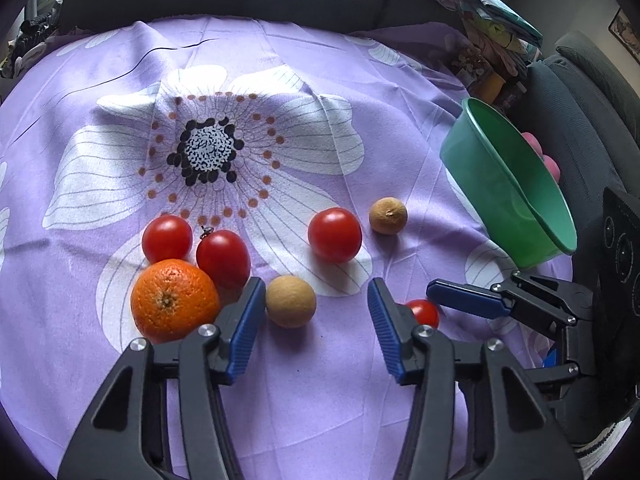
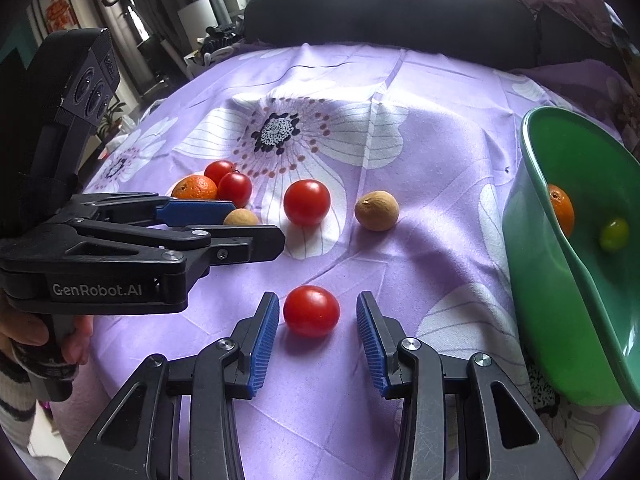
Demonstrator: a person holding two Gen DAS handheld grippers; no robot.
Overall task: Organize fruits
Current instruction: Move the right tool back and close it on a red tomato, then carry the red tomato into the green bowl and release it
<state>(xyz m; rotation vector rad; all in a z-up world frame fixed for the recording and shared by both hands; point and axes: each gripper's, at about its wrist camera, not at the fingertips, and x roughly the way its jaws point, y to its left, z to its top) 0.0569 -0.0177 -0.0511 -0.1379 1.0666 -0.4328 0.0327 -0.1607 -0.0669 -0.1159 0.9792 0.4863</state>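
Right gripper [image 2: 318,312] jaws spread around a tomato [image 2: 311,311], not touching; probably soft and slick, so pinch its middle gently.

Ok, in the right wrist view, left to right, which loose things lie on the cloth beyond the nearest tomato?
Small orange citrus → beige round longan → large red tomato → brown round longan → tilted green plastic bowl.

Purple floral cloth [image 1: 320,60], dark chair back [image 2: 384,12], striped sleeve [image 2: 12,392]
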